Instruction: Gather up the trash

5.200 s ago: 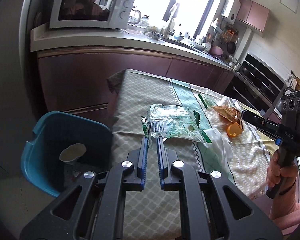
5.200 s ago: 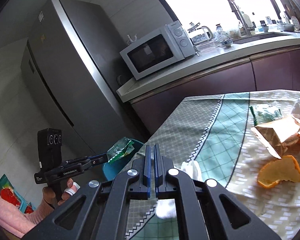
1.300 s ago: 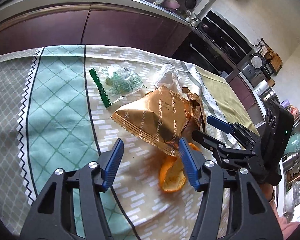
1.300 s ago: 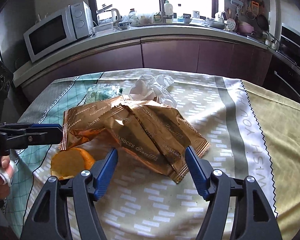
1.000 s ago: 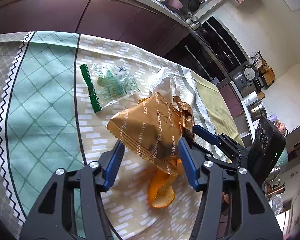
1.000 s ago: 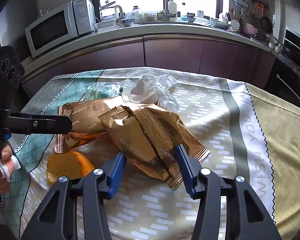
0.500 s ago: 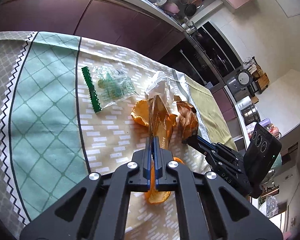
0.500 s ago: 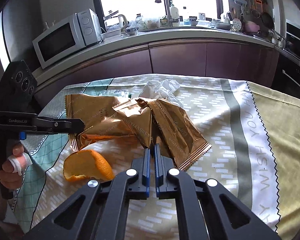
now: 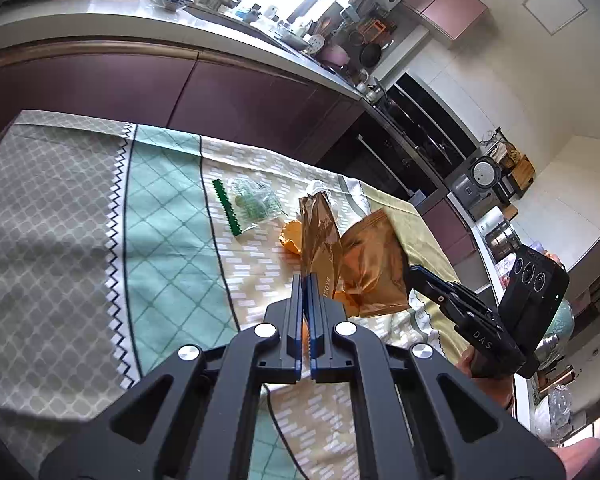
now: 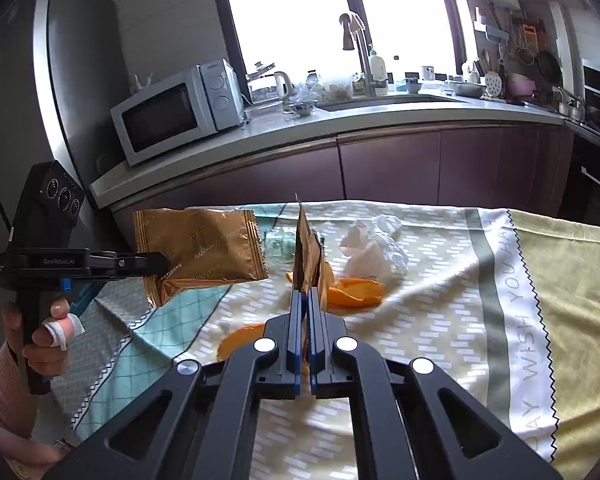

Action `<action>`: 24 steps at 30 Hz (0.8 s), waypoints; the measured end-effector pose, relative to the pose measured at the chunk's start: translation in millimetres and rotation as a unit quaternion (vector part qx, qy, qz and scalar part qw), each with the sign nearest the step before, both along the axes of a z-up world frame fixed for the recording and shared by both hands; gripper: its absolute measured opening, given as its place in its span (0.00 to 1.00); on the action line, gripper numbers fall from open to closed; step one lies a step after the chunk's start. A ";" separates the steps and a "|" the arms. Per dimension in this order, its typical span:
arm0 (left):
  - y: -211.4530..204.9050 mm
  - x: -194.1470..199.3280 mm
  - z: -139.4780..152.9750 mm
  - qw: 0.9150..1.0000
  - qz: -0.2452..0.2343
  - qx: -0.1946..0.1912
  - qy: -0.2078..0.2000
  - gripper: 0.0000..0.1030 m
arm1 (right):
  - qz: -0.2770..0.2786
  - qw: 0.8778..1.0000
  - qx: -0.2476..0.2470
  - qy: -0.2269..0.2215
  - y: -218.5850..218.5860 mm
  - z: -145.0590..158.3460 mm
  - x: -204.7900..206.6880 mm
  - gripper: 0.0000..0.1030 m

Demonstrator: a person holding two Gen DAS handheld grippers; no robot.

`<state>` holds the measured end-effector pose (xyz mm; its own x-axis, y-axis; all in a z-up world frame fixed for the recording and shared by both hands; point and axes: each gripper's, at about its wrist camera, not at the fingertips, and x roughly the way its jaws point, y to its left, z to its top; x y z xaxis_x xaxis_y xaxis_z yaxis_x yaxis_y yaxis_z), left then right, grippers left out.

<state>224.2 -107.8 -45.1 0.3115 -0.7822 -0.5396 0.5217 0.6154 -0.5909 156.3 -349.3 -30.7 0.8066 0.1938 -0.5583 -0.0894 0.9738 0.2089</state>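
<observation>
Here the table wore a patterned cloth (image 10: 496, 280), grey and teal diamonds at one end, cream dashes in the middle, plain yellow at the far side, with zigzag edging between the bands. Behind it ran dark plum cabinets under a pale counter (image 10: 340, 124), with a white microwave (image 10: 172, 116), a sink tap against the bright window, and a steel fridge (image 10: 16, 92) in the corner.

My left gripper (image 9: 305, 280) was clamped tight on a crinkly gold foil wrapper (image 9: 318, 236), lifted clear of the cloth. My right gripper (image 10: 305, 294) was pinched shut on a second gold wrapper (image 10: 306, 252), held edge-on and also in the air.

On the cloth lay curled orange peel (image 10: 354, 292), a crumpled white tissue (image 10: 370, 250) just behind it, and a clear green-edged packet (image 9: 248, 204).
</observation>
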 end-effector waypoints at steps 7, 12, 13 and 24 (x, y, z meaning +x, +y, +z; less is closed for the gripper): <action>70.1 -28.1 10.6 0.999 0.043 -0.012 -0.013 0.02 | 0.032 0.999 -0.013 -0.016 35.0 10.3 -3.6 0.02; 100.7 -40.2 8.7 0.998 0.060 -0.012 -0.012 0.02 | 0.004 0.999 -0.030 0.020 32.8 -12.8 -0.5 0.44; 105.5 -43.0 8.3 0.998 0.063 -0.009 -0.014 0.02 | 0.004 0.999 -0.039 0.030 34.3 -19.1 -0.2 0.44; 121.8 -60.0 -0.5 0.997 0.069 0.010 -0.016 0.02 | -0.024 0.987 -0.140 0.078 37.6 -55.8 4.3 0.57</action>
